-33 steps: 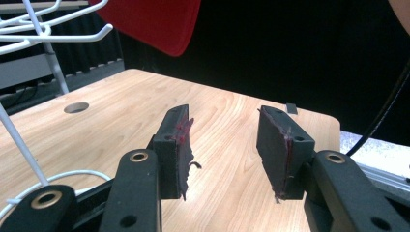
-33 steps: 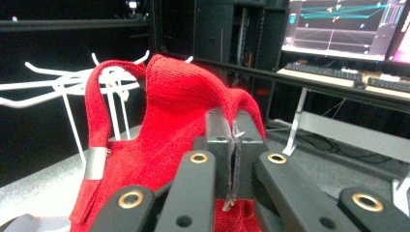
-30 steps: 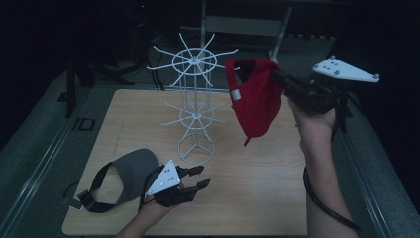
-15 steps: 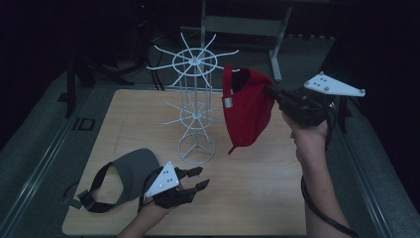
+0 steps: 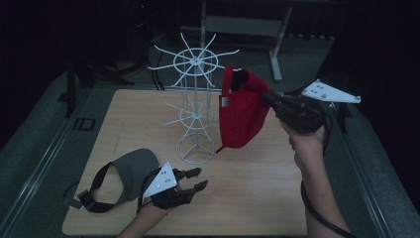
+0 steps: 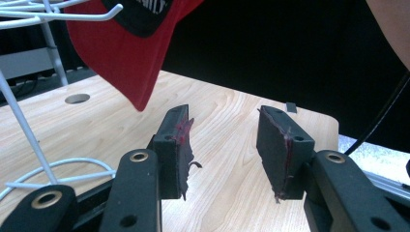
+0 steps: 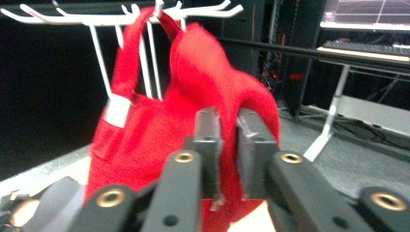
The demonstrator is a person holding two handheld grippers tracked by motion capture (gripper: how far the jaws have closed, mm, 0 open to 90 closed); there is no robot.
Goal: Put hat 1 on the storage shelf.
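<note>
Light wood-grain tabletop [image 5: 257, 198], rounded corners, dark surroundings. A small round hole [image 6: 77, 98] shows in the wood in the left gripper view.

White wire rack [image 5: 195, 106] stands near the tabletop's middle, toward the far edge: thin central post, ring base with spokes, two tiers of radiating hooked arms.

Red cap [image 5: 241, 111], soft cloth, held in the air just right of the rack's upper tier, crown sagging, brim hanging down toward the table. Its back strap loop with a pale tag sits up among the top hooks in the right gripper view [image 7: 145, 121]; whether it rests on a hook, cannot tell. From the left gripper view the brim [image 6: 130, 53] hangs as a red point above the wood.

Right gripper [image 5: 270, 97], black, grey three-cornered plate on top, raised over the right edge; jaws pinched closed on a fold of the cap's cloth [image 7: 227, 145].

Left gripper [image 5: 195, 179] low near the near edge, jaws spread apart, nothing between them; pads [image 6: 176, 150] flat, black, ragged-edged, smeared reddish.

Grey visor [image 5: 130, 171] with black strap lies flat at the near left corner, just beside the left gripper.
</note>
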